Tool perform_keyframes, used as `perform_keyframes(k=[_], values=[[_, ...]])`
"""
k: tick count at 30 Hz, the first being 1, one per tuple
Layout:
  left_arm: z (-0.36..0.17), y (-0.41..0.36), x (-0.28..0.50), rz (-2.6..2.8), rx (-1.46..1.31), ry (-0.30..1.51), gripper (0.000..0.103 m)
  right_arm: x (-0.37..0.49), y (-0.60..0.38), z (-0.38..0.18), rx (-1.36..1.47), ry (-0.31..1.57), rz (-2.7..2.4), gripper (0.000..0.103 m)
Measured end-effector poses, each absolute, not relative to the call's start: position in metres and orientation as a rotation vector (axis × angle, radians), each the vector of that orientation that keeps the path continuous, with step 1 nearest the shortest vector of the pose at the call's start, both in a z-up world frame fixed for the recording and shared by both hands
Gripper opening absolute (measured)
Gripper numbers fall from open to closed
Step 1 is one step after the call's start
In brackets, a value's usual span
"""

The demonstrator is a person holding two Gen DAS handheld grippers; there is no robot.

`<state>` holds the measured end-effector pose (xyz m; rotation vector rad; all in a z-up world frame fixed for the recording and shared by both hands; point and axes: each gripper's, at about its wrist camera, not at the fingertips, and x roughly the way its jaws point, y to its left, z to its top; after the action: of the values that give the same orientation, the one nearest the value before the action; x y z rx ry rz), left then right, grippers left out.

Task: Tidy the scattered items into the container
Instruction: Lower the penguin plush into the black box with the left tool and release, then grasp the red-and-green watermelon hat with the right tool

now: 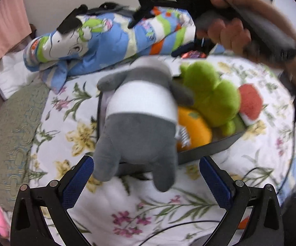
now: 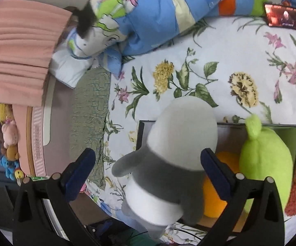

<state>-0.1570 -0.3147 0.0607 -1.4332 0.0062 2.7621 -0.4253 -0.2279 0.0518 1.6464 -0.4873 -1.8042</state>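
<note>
Your grey-and-white plush lies across the dark container's nine o'clock wall, green plush and orange plush inside at three o'clock. Your right gripper stands wide, pads clear of it. Your left gripper is wide too, holding nothing.

Plush panda draped over the near-left edge of the container on the bedspread. Inside, right of the panda: frog plush and orange plush. Behind the container, a long pillow
</note>
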Motion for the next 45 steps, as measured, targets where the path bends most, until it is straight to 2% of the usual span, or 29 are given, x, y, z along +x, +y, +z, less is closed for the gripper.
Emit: perform_keyframes(k=[7,11,16,20,25,29,36,45], values=[[0.098,-0.317,-0.168,2.656,-1.287,-0.478,0.103,-0.372,-0.153,0.094,1.427,-0.482,-1.893,0.103],[0.109,-0.292,-0.174,2.539,-1.213,-0.614,0.103,-0.333,-0.073,0.109,1.315,-0.517,-1.982,0.103],[0.121,-0.212,-0.175,2.437,-1.199,-0.418,0.103,-0.302,0.031,0.098,1.267,-0.591,-2.127,0.103],[0.116,-0.146,-0.19,2.332,-1.203,-0.308,0.103,-0.291,0.113,0.055,1.287,-0.82,-2.153,0.103],[0.073,-0.102,-0.24,2.158,-1.337,-0.262,0.103,-0.29,0.174,-0.02,1.374,-1.126,-2.062,0.103],[0.034,-0.063,-0.26,2.052,-1.396,-0.057,0.103,-0.296,0.188,-0.066,1.411,-1.297,-1.958,0.103],[-0.031,-0.016,-0.277,2.079,-1.555,0.38,0.103,-0.319,0.185,-0.119,1.457,-1.376,-1.875,0.103],[-0.071,0.013,-0.304,2.212,-1.523,0.76,0.103,-0.342,0.178,-0.163,1.469,-1.444,-1.81,0.103]])
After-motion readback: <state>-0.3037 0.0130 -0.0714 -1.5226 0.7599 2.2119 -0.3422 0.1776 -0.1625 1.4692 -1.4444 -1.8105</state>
